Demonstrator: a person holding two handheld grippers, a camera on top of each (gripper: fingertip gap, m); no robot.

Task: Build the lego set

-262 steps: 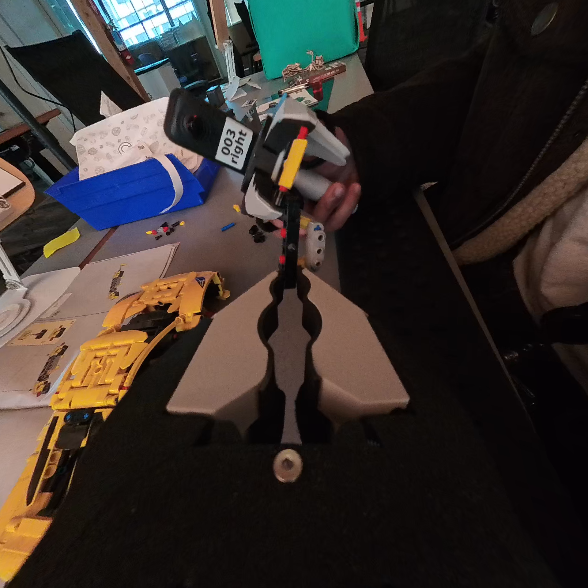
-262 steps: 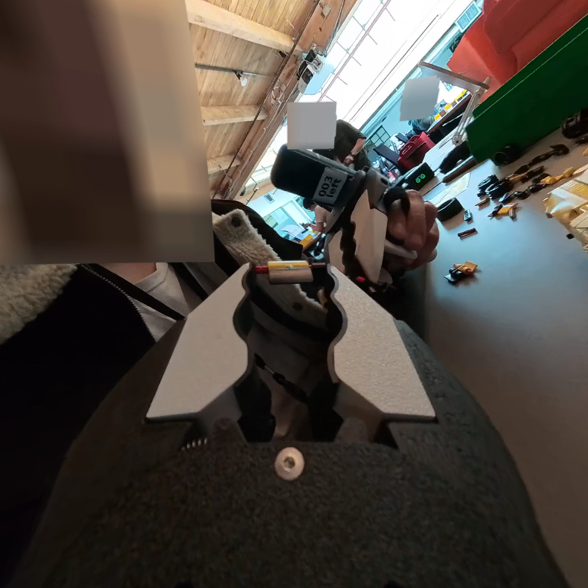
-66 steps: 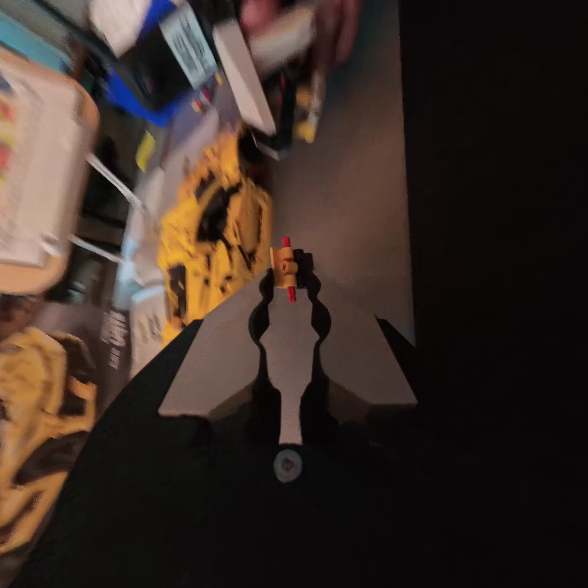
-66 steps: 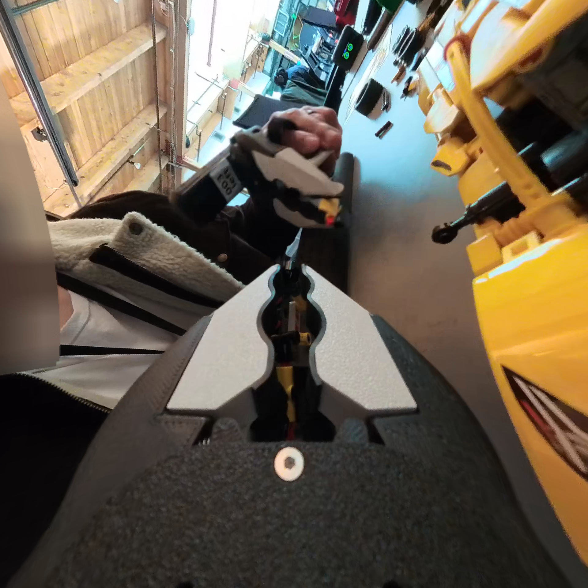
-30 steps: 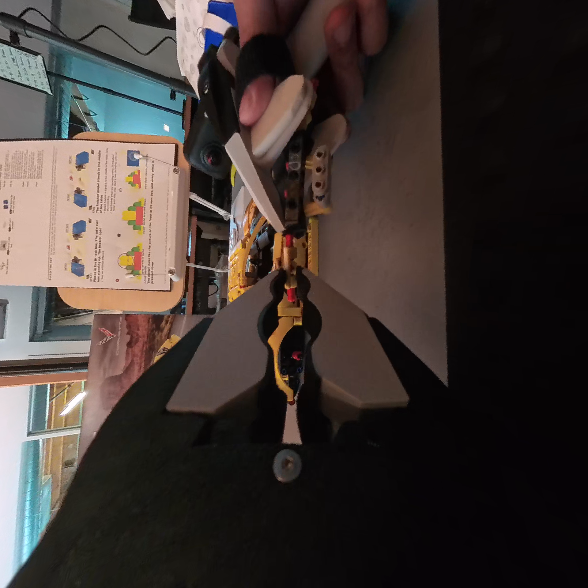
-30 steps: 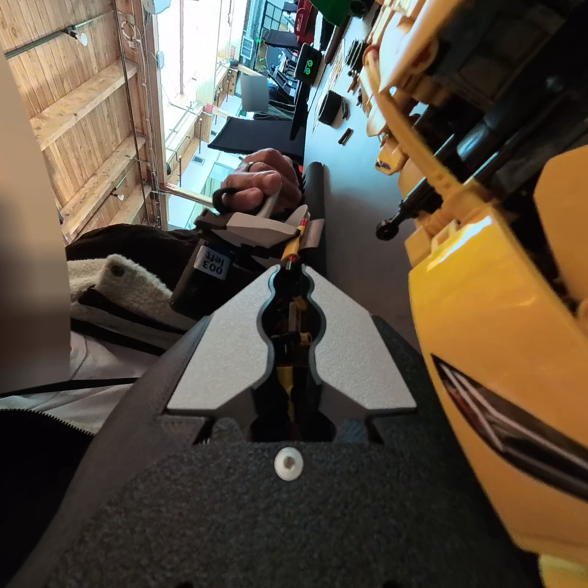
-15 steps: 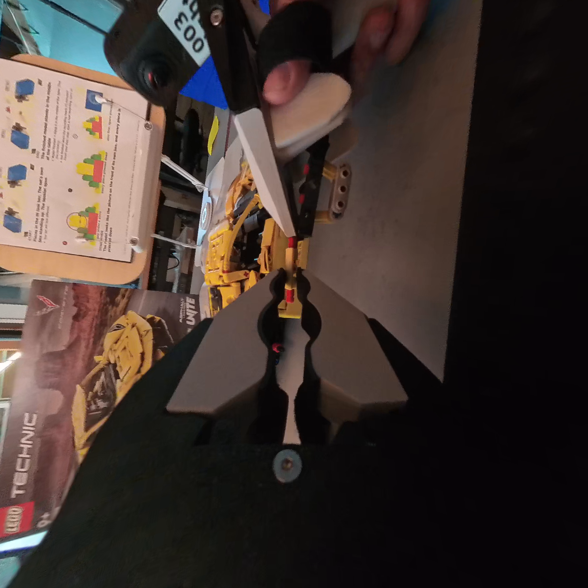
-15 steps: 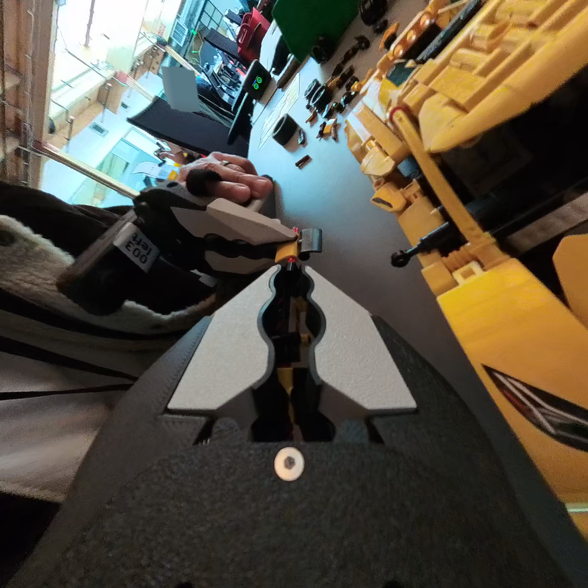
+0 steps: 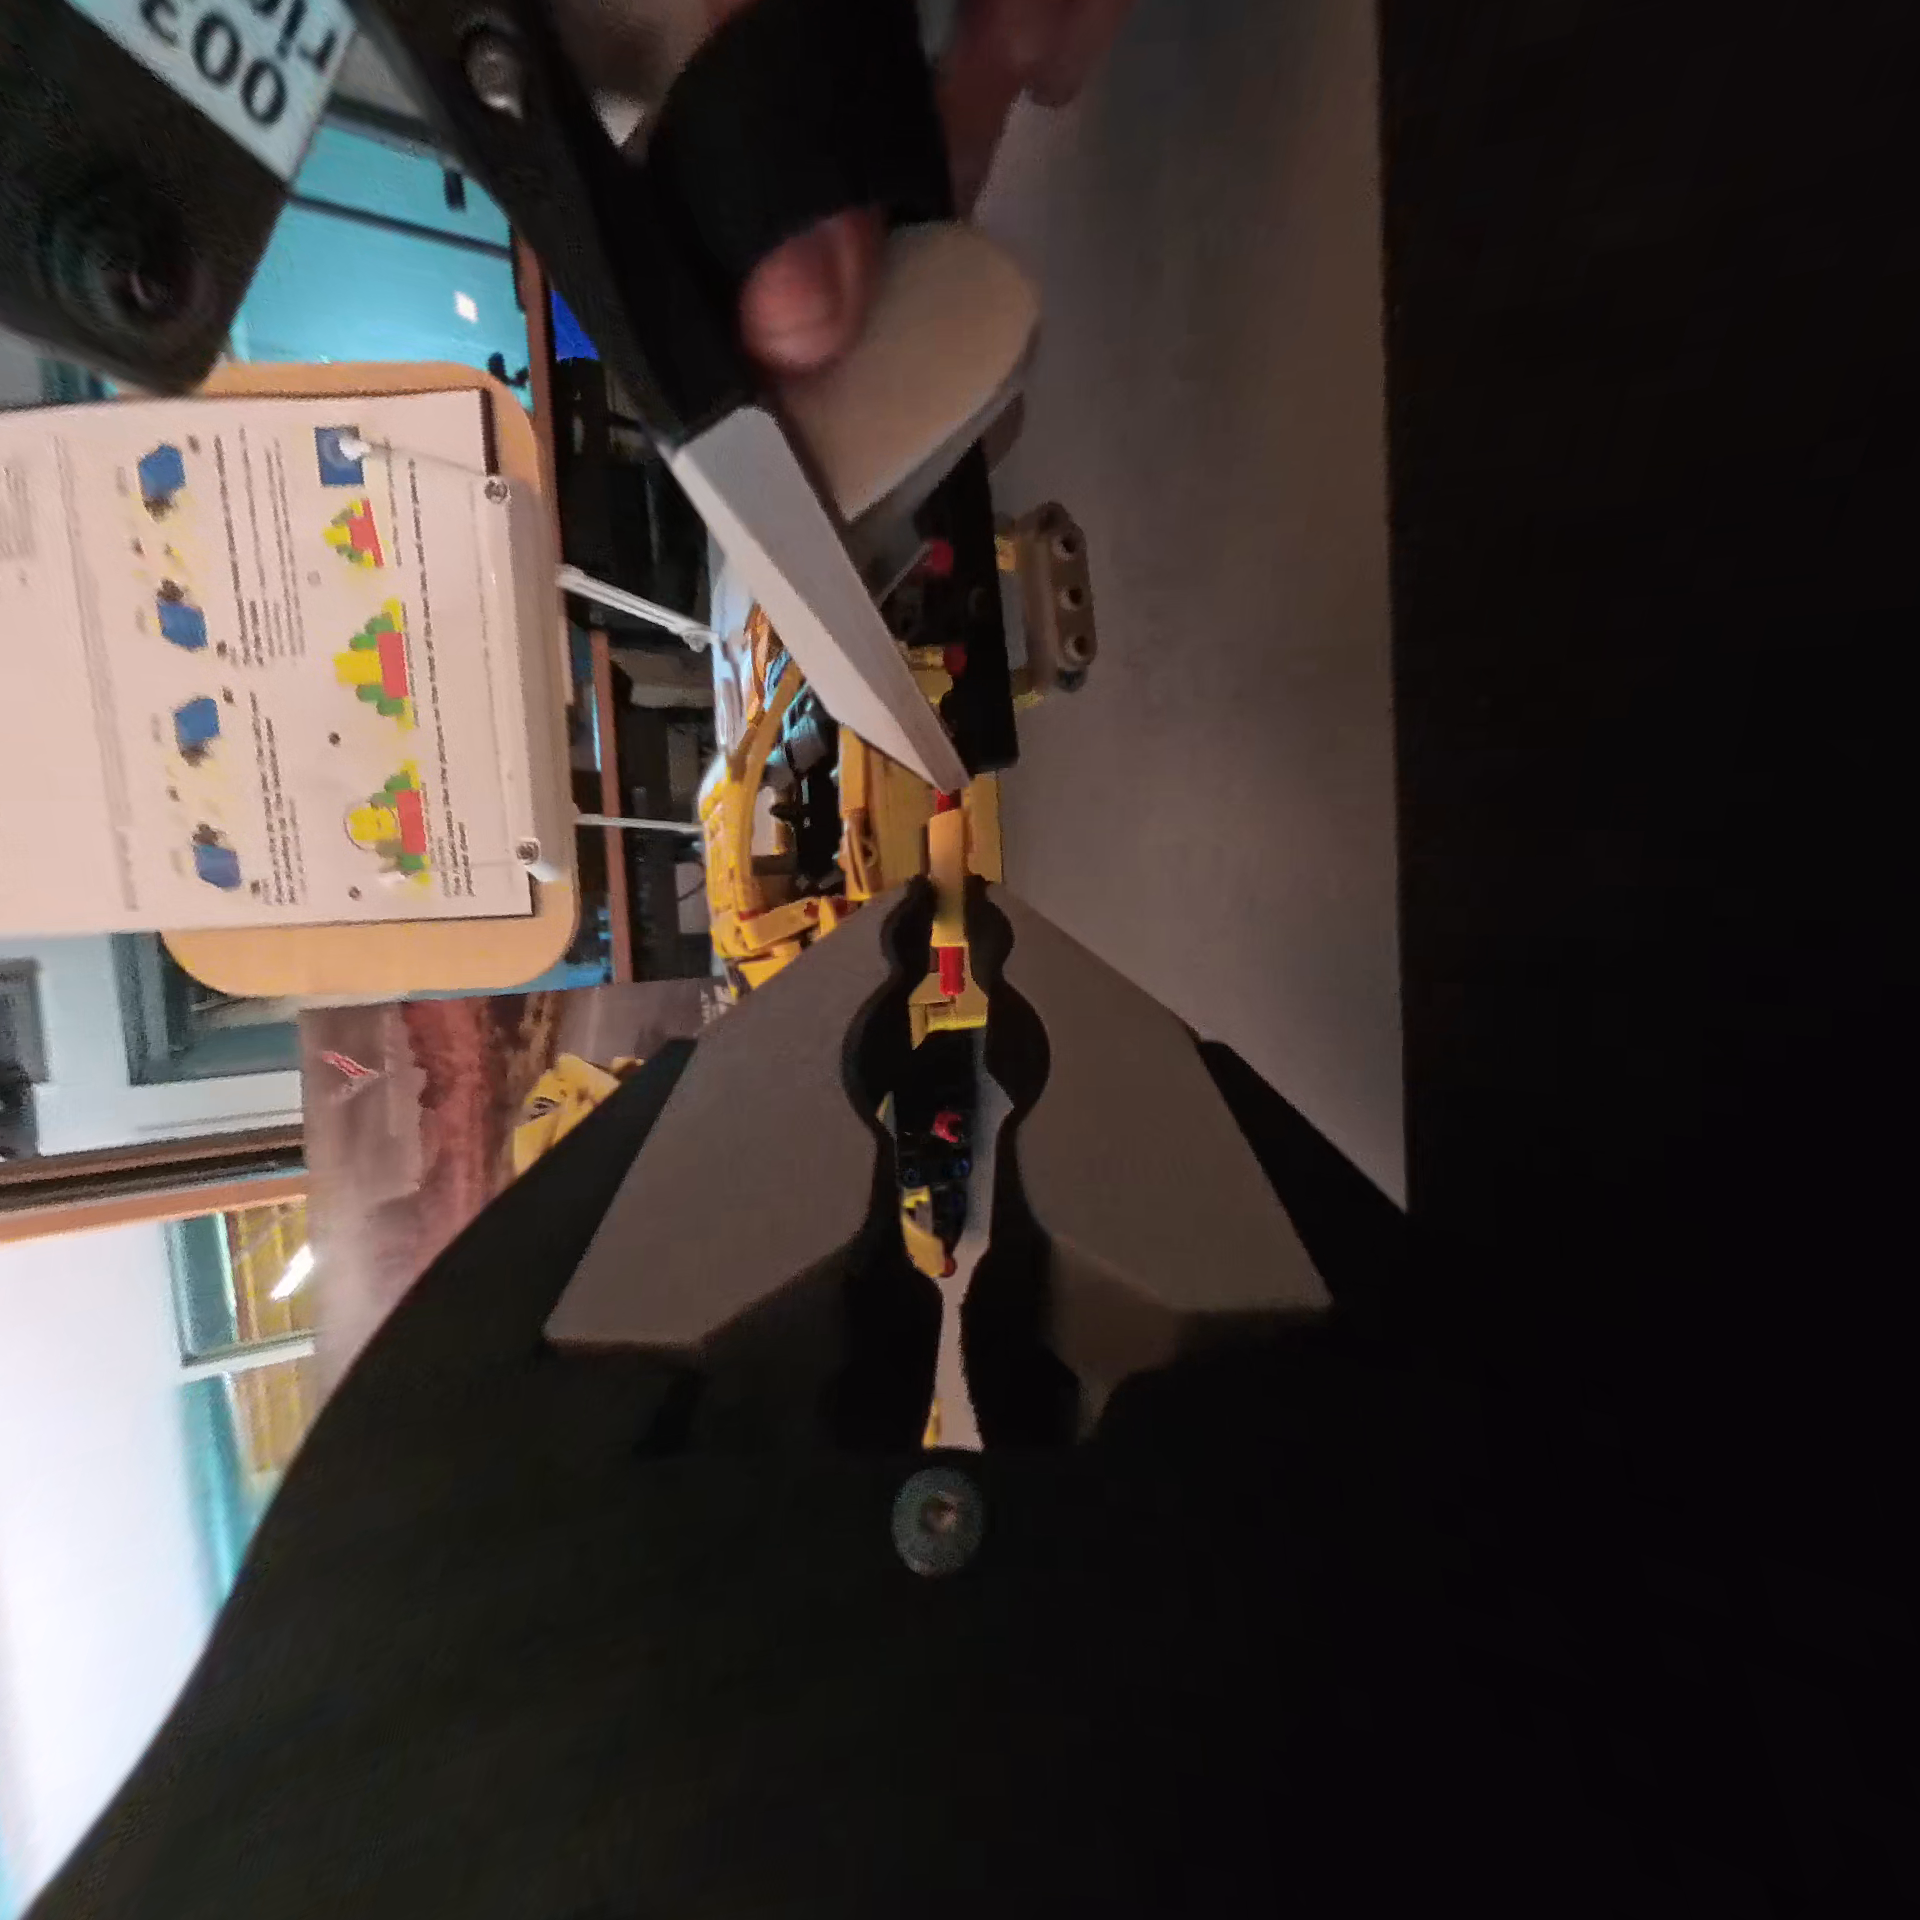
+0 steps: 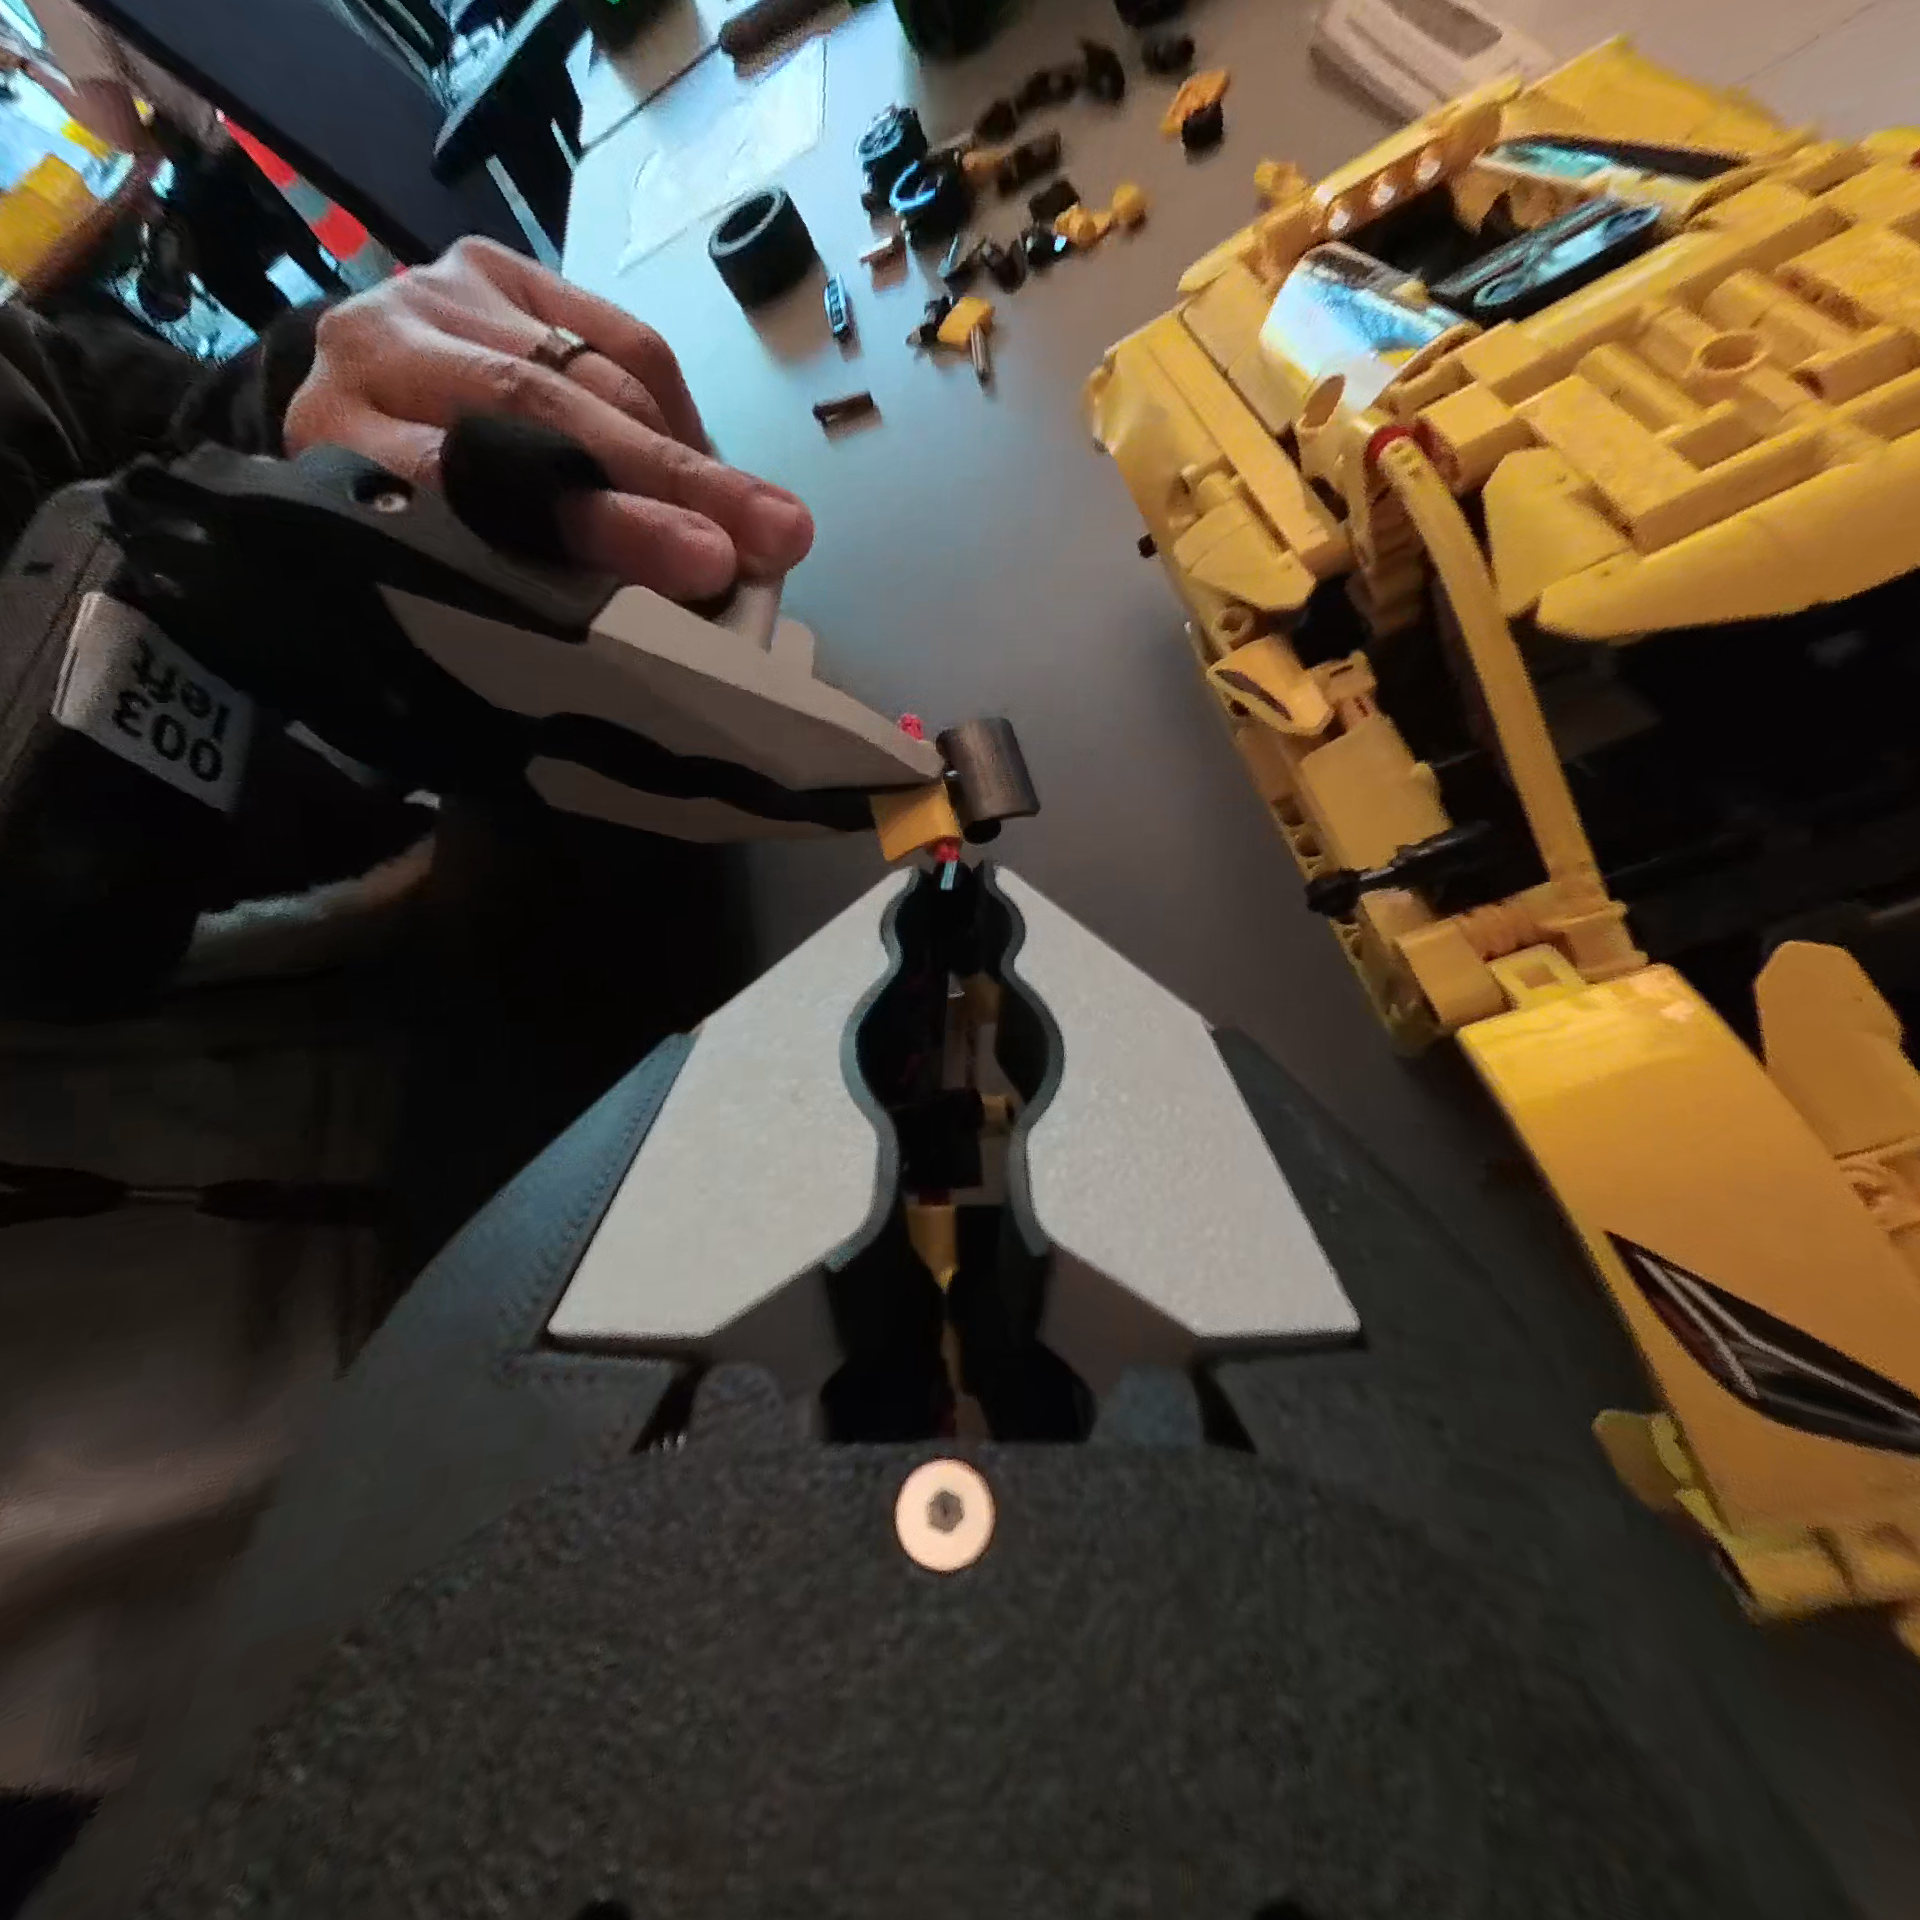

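My left gripper (image 9: 948,906) is shut on a small yellow connector (image 9: 951,847) with a red axle through it. In the right wrist view it (image 10: 920,795) comes in from the left, and a grey sleeve (image 10: 987,774) sits on the connector (image 10: 914,826). My right gripper (image 10: 948,883) is shut on a black beam assembly (image 10: 951,1122) with yellow parts. In the left wrist view it (image 9: 961,781) reaches down from the top, with the black beam (image 9: 982,623) and a tan block (image 9: 1060,603) beside its fingers. The two gripper tips meet above the grey table (image 10: 987,582).
The large yellow lego car (image 10: 1558,540) lies at the right, close to my right gripper. Loose small parts (image 10: 987,208) and a black tyre (image 10: 764,244) lie farther back. An instruction board (image 9: 281,665) and the set's box (image 9: 447,1091) stand at the left. Less than 4 cm separates the two grippers' tips.
Since the earliest frames the pieces swapped hands: left held the black beam, right the yellow connector. In the last second both grippers have rolled while staying tip to tip.
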